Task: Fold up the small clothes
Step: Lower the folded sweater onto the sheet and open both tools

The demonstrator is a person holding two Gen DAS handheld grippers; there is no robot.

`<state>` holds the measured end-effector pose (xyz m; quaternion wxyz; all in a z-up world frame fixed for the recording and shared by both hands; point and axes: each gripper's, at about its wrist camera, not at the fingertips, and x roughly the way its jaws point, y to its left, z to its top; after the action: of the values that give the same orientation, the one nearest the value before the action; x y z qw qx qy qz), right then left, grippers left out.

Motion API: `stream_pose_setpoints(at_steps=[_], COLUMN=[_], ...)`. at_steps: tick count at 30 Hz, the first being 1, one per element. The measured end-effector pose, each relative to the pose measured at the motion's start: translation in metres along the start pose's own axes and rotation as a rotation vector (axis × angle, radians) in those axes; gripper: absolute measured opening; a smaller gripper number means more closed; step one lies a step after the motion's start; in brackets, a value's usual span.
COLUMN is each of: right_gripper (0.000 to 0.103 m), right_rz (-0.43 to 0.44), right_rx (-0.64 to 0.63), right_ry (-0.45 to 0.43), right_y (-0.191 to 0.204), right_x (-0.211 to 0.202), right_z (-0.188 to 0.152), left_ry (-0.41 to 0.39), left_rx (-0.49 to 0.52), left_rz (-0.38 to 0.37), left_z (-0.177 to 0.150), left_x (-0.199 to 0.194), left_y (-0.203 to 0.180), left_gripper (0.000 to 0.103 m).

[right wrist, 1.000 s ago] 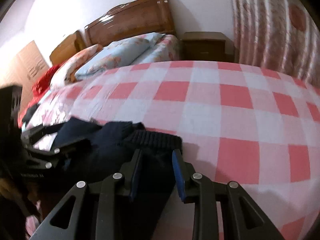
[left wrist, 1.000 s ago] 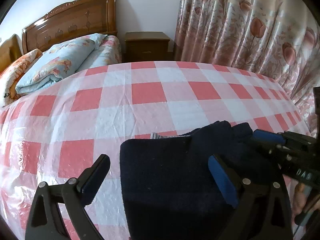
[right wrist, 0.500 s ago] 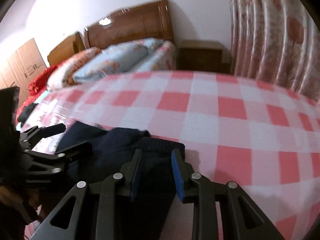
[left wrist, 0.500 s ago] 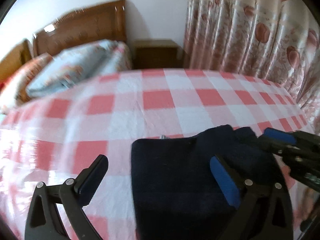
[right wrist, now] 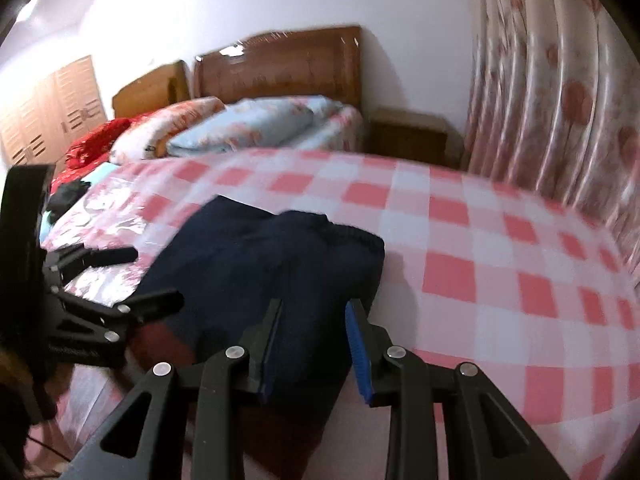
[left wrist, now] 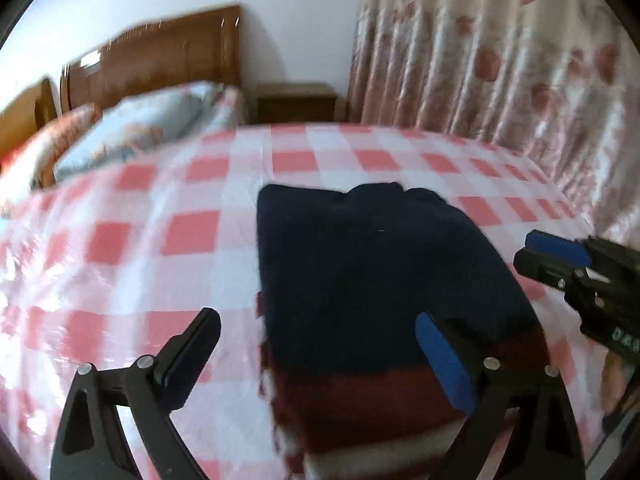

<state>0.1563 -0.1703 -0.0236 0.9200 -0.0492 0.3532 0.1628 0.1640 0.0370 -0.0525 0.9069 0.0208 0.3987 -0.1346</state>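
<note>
Nearest, the left tongs (left wrist: 316, 344) stand wide apart with nothing pressed between them; their blue-padded finger (left wrist: 444, 364) overlaps the near right part of the folded dark navy knit garment with a maroon and white band (left wrist: 372, 264), while the other, black finger lies over bare cloth to its left. The right tongs (right wrist: 316, 344) are narrowly parted, their jaws having just been opening; whether the pads touch the fabric seen between and beyond them cannot be told. In the left-wrist view the right tongs (left wrist: 560, 252) appear just beside the garment's right edge.

The garment lies flat on the table covered in glossy pink-and-white checked cloth (left wrist: 192, 232), its maroon band toward the tongs and its ribbed navy edge (right wrist: 352, 236) away from them.

Farther off stands a bed with a carved brown wooden headboard (right wrist: 280, 68), bearing a pale blue floral folded quilt (right wrist: 248, 128). Beside it is a small brown wooden nightstand (left wrist: 296, 102), and to the right hang pink floral curtains (left wrist: 500, 60). Much of the scene is blurred.
</note>
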Motion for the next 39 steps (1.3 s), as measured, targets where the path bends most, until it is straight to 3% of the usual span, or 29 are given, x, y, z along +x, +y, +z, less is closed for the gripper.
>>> stream_pose_setpoints(at_steps=[4, 7, 9, 12, 15, 17, 20, 24, 29, 34, 37, 39], right_gripper=[0.033, 0.035, 0.035, 0.035, 0.035, 0.035, 0.034, 0.034, 0.034, 0.034, 0.034, 0.034], right_rz=[0.016, -0.004, 0.011, -0.004, 0.036, 0.000, 0.048, 0.024, 0.058, 0.096, 0.074, 0.072], right_rx=[-0.043, -0.045, -0.010, -0.055, -0.048, -0.063, 0.004, 0.000, 0.055, 0.064, 0.089, 0.095], right_ry=[0.079, 0.061, 0.057, 0.010, 0.050, 0.061, 0.084, 0.050, 0.100, 0.074, 0.034, 0.073], right_y=[0.014, 0.015, 0.012, 0.017, 0.020, 0.023, 0.013, 0.010, 0.000, -0.003, -0.008, -0.010], right_x=[0.010, 0.009, -0.005, -0.026, -0.021, -0.014, -0.018, -0.033, -0.024, -0.051, -0.053, -0.041], right_z=[-0.024, -0.035, -0.033, -0.037, -0.053, -0.068, -0.079, -0.085, -0.090, -0.093, -0.094, -0.096], left_ry=[0.064, 0.083, 0.037, -0.020, -0.003, 0.039, 0.048, 0.013, 0.027, -0.036, -0.072, -0.085], left_rx=[-0.007, -0.105, -0.112, -0.072, -0.038, -0.012, -0.079, -0.101, -0.193, -0.196, -0.243, -0.267], left_rz=[0.001, -0.032, 0.008, 0.040, 0.070, 0.140, 0.106, 0.162, 0.168, 0.263, 0.251, 0.202], left_z=[-0.023, -0.035, -0.040, -0.049, -0.061, -0.068, -0.077, -0.081, -0.083, -0.087, -0.086, -0.083], left_x=[0.009, 0.009, -0.008, -0.035, -0.033, -0.021, -0.022, -0.032, -0.033, -0.056, -0.067, -0.072], left_y=[0.000, 0.013, 0.016, 0.011, 0.007, 0.005, 0.015, 0.021, 0.037, 0.035, 0.038, 0.036], left_gripper=[0.103, 0.103, 0.103, 0.103, 0.103, 0.103, 0.103, 0.103, 0.103, 0.103, 0.103, 0.103])
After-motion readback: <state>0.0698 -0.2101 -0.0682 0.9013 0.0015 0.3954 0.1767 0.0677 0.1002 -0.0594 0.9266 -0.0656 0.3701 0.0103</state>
